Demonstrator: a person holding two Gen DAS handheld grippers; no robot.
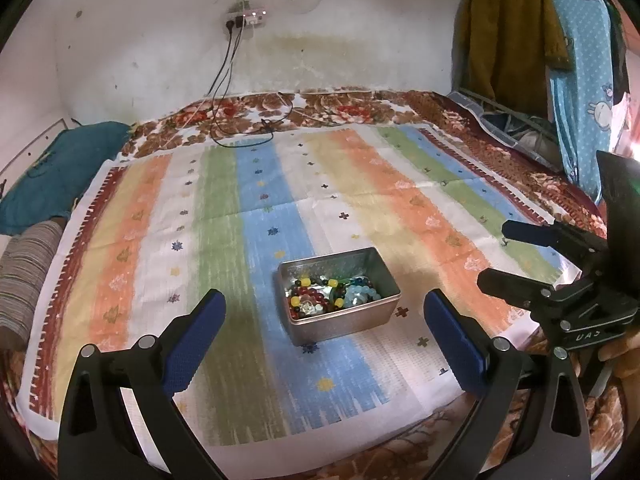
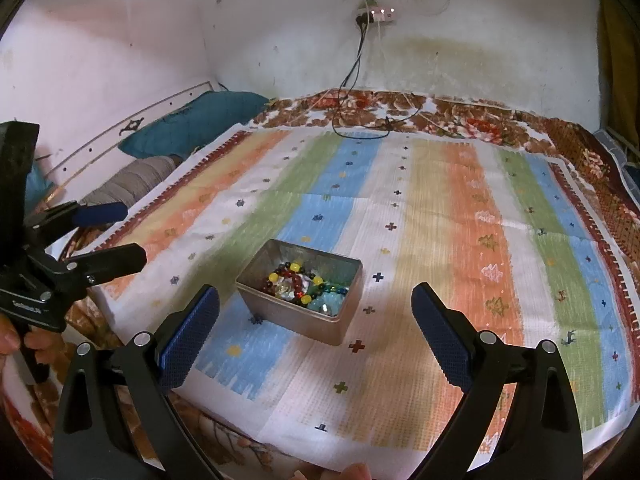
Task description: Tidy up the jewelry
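An open silver tin [image 1: 344,326] sits on a striped cloth, holding a heap of bead jewelry [image 1: 328,296]: dark red, yellow, green and pale blue beads. My left gripper [image 1: 324,296] hovers just in front of the tin, open and holding nothing. My right gripper [image 1: 496,254] is off to the right of the tin, also open and holding nothing. In the right wrist view the tin [image 2: 296,322] and its beads [image 2: 304,284] lie just ahead of the open right gripper [image 2: 315,291]. The left gripper [image 2: 130,234] shows at the left edge.
The striped cloth [image 1: 280,208] covers a floral bedspread [image 1: 320,108]. A teal pillow [image 1: 56,176] and a grey striped bolster [image 1: 24,276] lie at the left. Black cables [image 1: 240,132] trail from a wall socket onto the bed. Clothes [image 1: 520,32] hang at the right.
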